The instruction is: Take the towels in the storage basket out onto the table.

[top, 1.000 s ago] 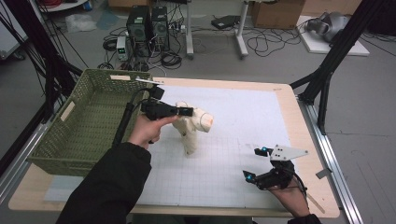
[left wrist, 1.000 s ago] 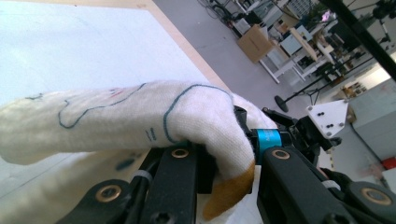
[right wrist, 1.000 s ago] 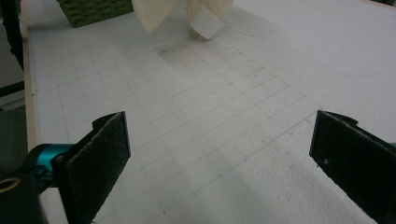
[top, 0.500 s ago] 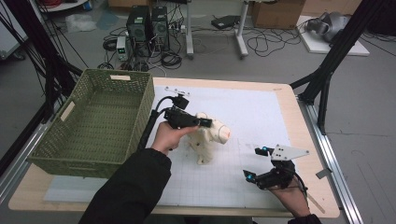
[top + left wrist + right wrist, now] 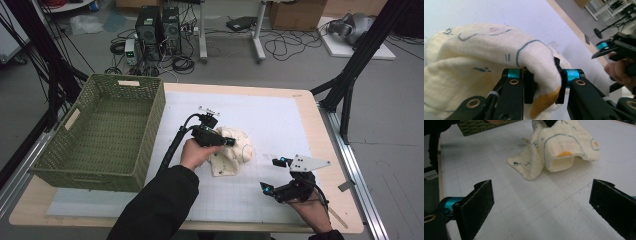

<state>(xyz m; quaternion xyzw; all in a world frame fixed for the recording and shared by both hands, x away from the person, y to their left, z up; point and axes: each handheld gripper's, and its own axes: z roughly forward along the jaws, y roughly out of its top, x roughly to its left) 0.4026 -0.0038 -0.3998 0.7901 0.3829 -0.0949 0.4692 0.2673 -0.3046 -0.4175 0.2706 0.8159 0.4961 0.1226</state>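
A cream cloth (image 5: 234, 156) with blue line drawings and orange spots lies crumpled on the white grid mat (image 5: 272, 117). My left gripper (image 5: 230, 142) comes in from the left and is low over it. In the left gripper view its pads (image 5: 529, 85) still touch both sides of a thick fold of the cloth (image 5: 486, 57); the jaws have just been opening. My right gripper (image 5: 272, 175) rests near the front right of the mat, wide open and holding nothing. In the right gripper view the cloth (image 5: 564, 142) lies well beyond my right gripper (image 5: 541, 207).
A green woven basket (image 5: 156, 112) stands at the left of the table, beside the left forearm. The table's wooden edge (image 5: 325, 150) runs along the right. Computers and cables sit on the floor behind the table.
The left hand has carried the cloth to the right and down from beside the basket; the cloth now rests bunched on the mat. The right gripper has stayed where it was.
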